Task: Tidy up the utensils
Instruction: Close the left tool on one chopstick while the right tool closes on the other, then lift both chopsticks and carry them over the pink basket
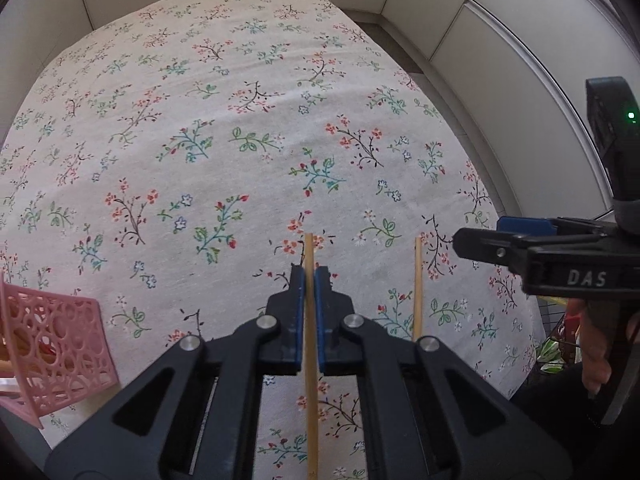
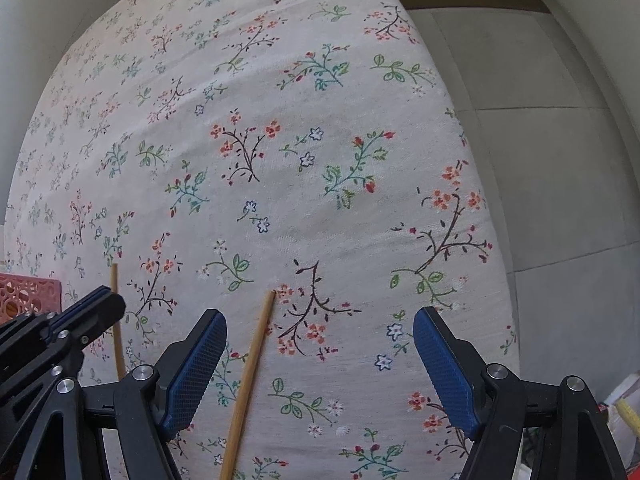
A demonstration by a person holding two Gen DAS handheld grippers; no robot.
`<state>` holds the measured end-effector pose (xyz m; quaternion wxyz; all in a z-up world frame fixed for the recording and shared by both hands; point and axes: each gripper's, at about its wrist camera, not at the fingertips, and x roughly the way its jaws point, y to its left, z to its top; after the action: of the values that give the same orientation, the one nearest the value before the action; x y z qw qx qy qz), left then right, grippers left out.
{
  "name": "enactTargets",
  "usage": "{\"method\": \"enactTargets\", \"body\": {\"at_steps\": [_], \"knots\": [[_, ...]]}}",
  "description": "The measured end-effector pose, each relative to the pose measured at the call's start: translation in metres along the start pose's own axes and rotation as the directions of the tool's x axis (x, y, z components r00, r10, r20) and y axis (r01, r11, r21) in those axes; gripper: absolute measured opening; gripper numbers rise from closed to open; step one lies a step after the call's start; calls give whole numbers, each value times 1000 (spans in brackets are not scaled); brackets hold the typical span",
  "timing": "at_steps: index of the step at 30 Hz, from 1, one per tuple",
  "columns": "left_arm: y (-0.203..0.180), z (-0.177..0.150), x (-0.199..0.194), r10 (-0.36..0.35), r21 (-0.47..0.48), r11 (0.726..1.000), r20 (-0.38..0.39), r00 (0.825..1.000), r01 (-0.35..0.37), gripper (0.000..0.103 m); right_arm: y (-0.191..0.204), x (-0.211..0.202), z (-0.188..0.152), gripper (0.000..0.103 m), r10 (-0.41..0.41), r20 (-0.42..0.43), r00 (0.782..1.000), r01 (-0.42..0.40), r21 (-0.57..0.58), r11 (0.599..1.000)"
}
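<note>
My left gripper [image 1: 309,276] is shut on a wooden chopstick [image 1: 309,256] that runs between its blue pads and sticks out past the tips, above the table. A second chopstick [image 1: 417,288] lies on the floral tablecloth just to the right; in the right wrist view it [image 2: 250,376] lies between my fingers near the left pad. My right gripper [image 2: 320,360] is open and empty above the cloth. It shows at the right edge of the left wrist view [image 1: 472,242]. The left gripper [image 2: 100,304] and its chopstick [image 2: 116,320] show at the left of the right wrist view.
A pink perforated basket [image 1: 60,344] stands at the table's near left; its rim also shows in the right wrist view [image 2: 28,292]. The floral tablecloth [image 1: 240,120] covers the table. The table's right edge drops to a grey tiled floor [image 2: 560,160]. White cabinet panels stand behind.
</note>
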<state>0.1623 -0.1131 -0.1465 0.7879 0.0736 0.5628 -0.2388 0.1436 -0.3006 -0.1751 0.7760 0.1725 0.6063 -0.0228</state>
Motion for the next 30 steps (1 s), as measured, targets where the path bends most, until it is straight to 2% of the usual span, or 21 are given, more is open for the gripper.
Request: {"method": "enactTargets", "body": {"at_steps": [6,8,13,19,25,30], "knots": [[11,-8,-7,1,-3,1000,11,1000,-1,6,19,25,1,80,-41,-67,997,36,-67,997],[15,-9,-9,1,-5,1000,13,1000,-1,6,25,33,1,69,-58,-87,995,50,-88,995],[20,-10,-12,2,-7,1000,21,1000,-1,6,39,38,0,52,-103,-81,991,91,-130,987],[22,-13,-14,6,-6,1000,26,1000,-5,6,62,42,-9,38,-192,-49,980,177,-213,961],[22,-14,-15,12,-4,1000,28,1000,-11,6,72,42,-13,15,-183,-43,982,166,-255,953],[25,-15,-18,24,-13,1000,37,999,-23,6,73,42,-15,9,-157,-39,987,143,-240,960]]}}
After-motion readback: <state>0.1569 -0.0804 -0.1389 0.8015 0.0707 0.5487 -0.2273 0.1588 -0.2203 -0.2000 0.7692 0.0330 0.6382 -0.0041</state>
